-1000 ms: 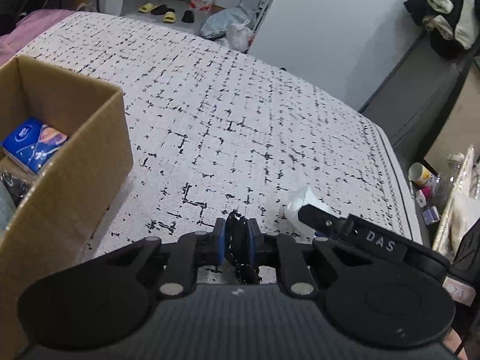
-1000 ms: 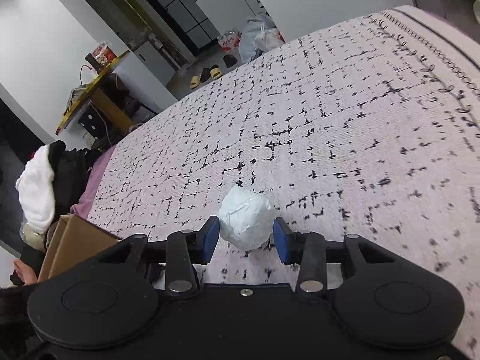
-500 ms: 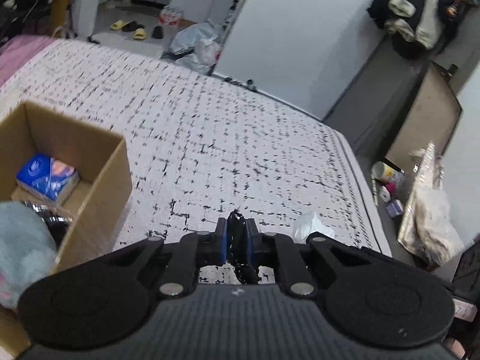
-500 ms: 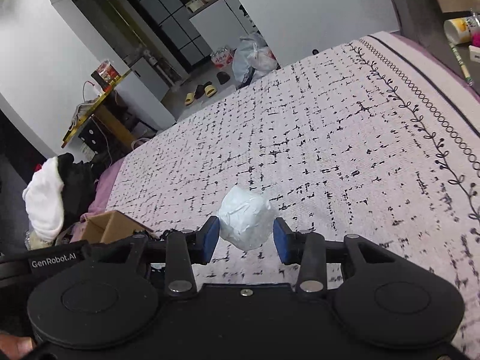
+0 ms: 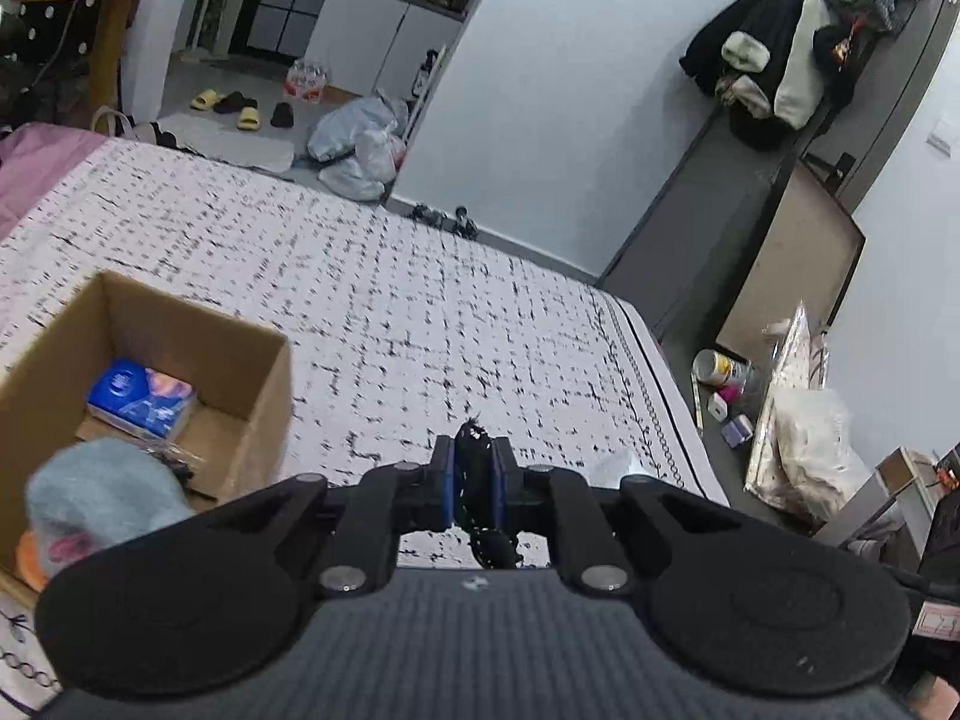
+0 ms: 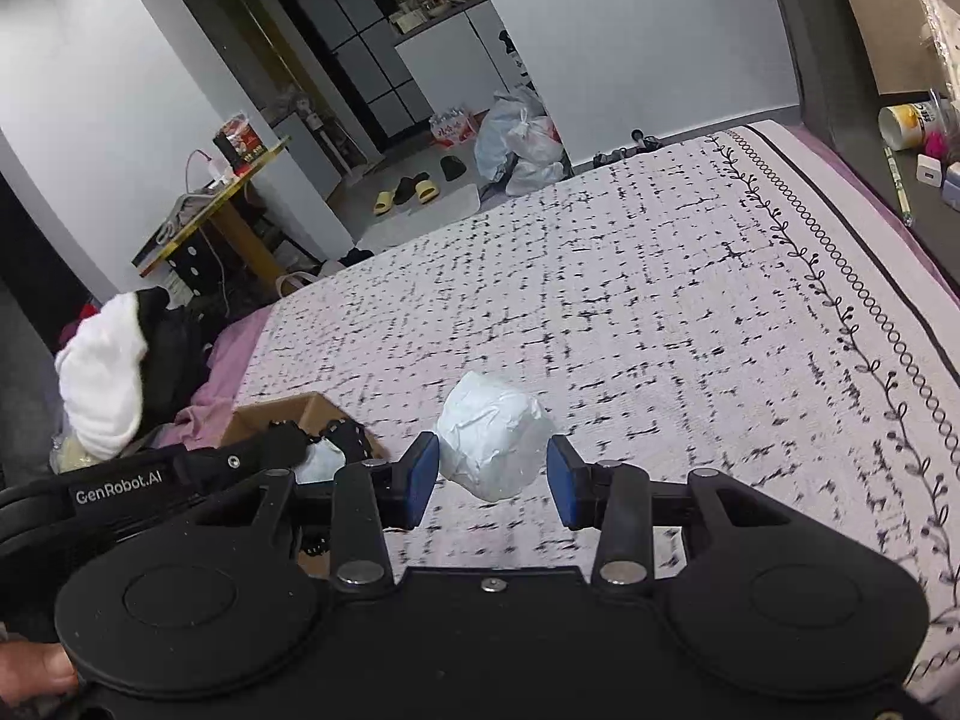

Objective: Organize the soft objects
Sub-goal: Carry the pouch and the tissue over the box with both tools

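Observation:
My left gripper (image 5: 472, 480) is shut on a thin black frilly piece of fabric (image 5: 480, 540) that hangs between and below its blue pads. To its left stands an open cardboard box (image 5: 264, 360) holding a blue tissue pack (image 5: 141, 399) and a grey-blue fluffy thing (image 5: 102, 498). My right gripper (image 6: 492, 474) is shut on a white crumpled soft ball (image 6: 492, 447), held above the bed. In the right wrist view the left gripper (image 6: 294, 447) hovers by the box (image 6: 282, 411) with the black fabric (image 6: 348, 435) dangling.
The bed has a white cover with black flecks (image 5: 420, 312) and a pink blanket (image 6: 222, 360) at one side. A clothes pile (image 6: 120, 372) lies beyond the box. A low shelf with a can and small items (image 5: 726, 372) runs along the bed's right edge.
Both grippers have risen above the bed with their loads still held. The box and its contents now show more fully in the left wrist view, and the left gripper has come into the right wrist view.

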Demonstrator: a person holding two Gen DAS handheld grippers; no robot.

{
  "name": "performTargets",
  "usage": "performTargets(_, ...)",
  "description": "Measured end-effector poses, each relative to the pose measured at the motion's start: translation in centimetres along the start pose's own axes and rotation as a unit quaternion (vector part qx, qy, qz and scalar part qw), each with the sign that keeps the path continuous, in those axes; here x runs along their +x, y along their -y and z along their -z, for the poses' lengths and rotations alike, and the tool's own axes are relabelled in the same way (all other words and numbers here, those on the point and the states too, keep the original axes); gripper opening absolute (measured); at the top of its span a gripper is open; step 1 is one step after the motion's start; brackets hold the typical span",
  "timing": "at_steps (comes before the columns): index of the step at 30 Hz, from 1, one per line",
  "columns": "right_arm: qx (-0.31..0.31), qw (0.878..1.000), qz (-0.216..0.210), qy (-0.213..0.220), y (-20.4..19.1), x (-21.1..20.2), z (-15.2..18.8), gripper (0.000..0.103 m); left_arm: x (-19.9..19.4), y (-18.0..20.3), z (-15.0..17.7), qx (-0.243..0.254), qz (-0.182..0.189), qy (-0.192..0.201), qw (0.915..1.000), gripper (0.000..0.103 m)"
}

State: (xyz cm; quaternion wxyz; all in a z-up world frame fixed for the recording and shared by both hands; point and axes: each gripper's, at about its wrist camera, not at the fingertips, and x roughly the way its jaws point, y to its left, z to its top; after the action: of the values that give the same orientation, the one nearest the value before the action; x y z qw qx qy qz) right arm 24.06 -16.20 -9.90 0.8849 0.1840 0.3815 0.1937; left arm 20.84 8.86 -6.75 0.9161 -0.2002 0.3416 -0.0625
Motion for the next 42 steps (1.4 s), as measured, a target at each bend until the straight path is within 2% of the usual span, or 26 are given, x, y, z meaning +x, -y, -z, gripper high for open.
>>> performTargets(19, -0.028, 0.999, -0.012, 0.015, -5.1, -2.8, -0.1, 0.039, -5.9, -1.7, -1.8, 0.013, 0.011, 0.041, 0.9990, 0.011)
performTargets(23, -0.037, 0.999, -0.015, 0.016, -6.2, -2.8, -0.2, 0.039, -6.2, -2.3, -2.3, 0.018, -0.005, 0.042, 0.9989, 0.011)
performTargets(29, -0.053, 0.998, -0.022, 0.010, -8.1, -2.0, -0.1, 0.039, -6.1, -4.8, -2.8, -0.013, -0.010, 0.034, 0.9993, 0.011)
performTargets(42, -0.095, 0.994, -0.046, -0.016, -13.6, 1.5, 0.9, 0.039, -8.0, -11.5, -4.5, -0.086, -0.041, 0.058, 0.9937, 0.011)
